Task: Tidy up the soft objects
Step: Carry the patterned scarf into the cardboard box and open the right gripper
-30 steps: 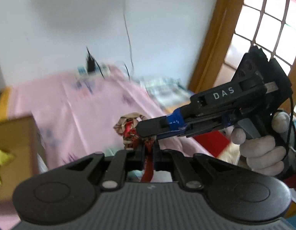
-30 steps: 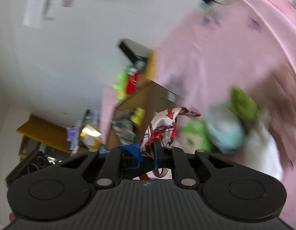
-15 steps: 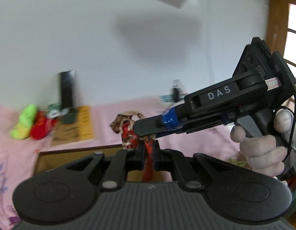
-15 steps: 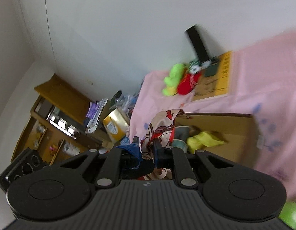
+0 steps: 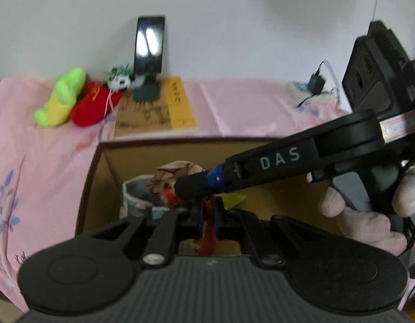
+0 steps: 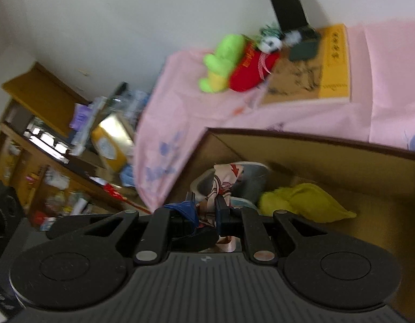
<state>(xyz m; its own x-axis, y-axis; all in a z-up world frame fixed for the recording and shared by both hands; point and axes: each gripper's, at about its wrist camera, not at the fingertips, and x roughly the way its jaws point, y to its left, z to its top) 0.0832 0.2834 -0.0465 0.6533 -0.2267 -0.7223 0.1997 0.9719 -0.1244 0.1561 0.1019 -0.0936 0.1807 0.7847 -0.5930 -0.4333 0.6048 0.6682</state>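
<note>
Over the open box [image 5: 180, 145], both grippers [image 5: 207, 210] [image 6: 207, 210] pinch one scarf [image 6: 223, 183], hanging lengthwise straight above it.

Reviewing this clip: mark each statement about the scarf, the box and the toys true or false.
1. Both grippers are shut on the patterned scarf. True: left gripper, right gripper.
2. The scarf hangs above the open cardboard box. True.
3. The box holds nothing. False: a yellow soft thing and a grey one lie inside.
4. The green plush toy lies in the box. False: it lies on the pink cloth beside the red toy.
</note>
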